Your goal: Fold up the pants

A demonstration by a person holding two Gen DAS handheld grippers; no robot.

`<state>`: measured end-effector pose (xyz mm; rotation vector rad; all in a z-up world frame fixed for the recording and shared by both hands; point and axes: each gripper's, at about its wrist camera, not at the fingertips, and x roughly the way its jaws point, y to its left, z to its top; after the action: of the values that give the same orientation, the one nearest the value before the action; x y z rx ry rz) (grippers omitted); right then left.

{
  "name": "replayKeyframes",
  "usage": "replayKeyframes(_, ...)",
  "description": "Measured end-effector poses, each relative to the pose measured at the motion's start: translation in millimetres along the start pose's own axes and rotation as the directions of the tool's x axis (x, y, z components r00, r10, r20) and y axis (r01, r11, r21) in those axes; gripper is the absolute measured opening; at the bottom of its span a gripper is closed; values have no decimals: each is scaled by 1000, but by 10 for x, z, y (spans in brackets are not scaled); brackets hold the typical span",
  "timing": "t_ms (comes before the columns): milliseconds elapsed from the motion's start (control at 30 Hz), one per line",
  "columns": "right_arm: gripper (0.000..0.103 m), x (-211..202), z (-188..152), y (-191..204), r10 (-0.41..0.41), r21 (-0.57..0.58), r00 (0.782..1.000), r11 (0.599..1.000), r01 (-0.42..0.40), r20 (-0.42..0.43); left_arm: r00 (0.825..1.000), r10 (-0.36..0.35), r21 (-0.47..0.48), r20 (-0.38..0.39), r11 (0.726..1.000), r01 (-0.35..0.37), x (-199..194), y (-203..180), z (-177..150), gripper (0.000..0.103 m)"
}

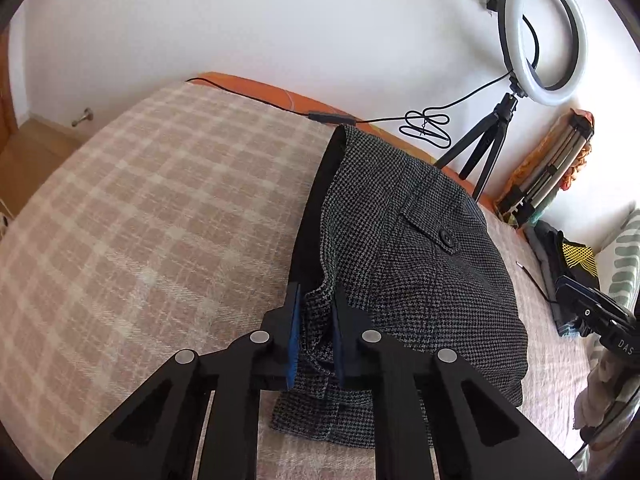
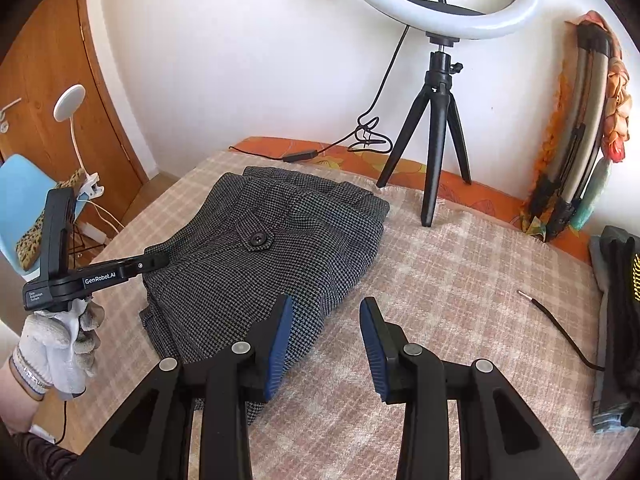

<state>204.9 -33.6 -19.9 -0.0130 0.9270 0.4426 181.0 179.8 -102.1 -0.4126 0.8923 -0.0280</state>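
Since left tongs (image 1: 316, 312) pinch houndstooth pants (image 1: 420, 264) corner: fold may drag apart
right tongs (image 2: 326, 316): spread, empty, bottom centre

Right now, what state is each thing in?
Grey houndstooth wool pants: folded on the plaid blanket, pocket flap buttoned.
Left tool: shut on the pants' near edge.
Right tool: open, holding nothing.
White ring light: upright on a black tripod.
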Motion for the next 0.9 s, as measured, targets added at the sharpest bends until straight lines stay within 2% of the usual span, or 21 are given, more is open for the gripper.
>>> replayKeyframes(67,36,18,-14,-50,13,31,1000,999,-13,-8,1000,-18,-28,-1,999,18,-41,29,19,9)
replayKeyframes(133,37,24,-16,-98,42,66,999,997,-41,-14,1000,-15,-16,17,1000,15,-122,-10,47,8)
replayKeyframes(267,40,48,43,-88,45,69,999,997,-44,-25,1000,-3,-9,24,1000,3,-174,-61,75,8)
replayKeyframes(367,40,24,117,-125,95,116,995,989,-92,-19,998,-43,-17,41,999,44,-246,-140,93,7)
replayKeyframes(467,41,-101,203,-245,110,158,994,981,-111,16,992,-104,48,68,994,101,-362,-521,133,7)
replayKeyframes(533,42,-267,237,-381,87,193,995,977,-95,51,986,-147,121,72,983,138,-402,-915,140,7)
replayKeyframes(600,42,-486,224,-562,52,227,994,971,-73,95,979,-188,207,78,964,169,-437,-1386,93,7)
replayKeyframes(700,42,-840,98,-890,-7,277,989,960,-34,147,965,-254,348,61,912,218,-420,-2122,-72,7)
replayKeyframes(800,42,-1095,-111,-1255,-77,336,985,942,20,155,948,-318,433,-13,853,292,-258,-2758,-318,7)
replayKeyframes(900,44,-1255,-310,-1562,-137,376,983,923,81,124,934,-344,502,-94,794,343,-51,-3248,-624,7)
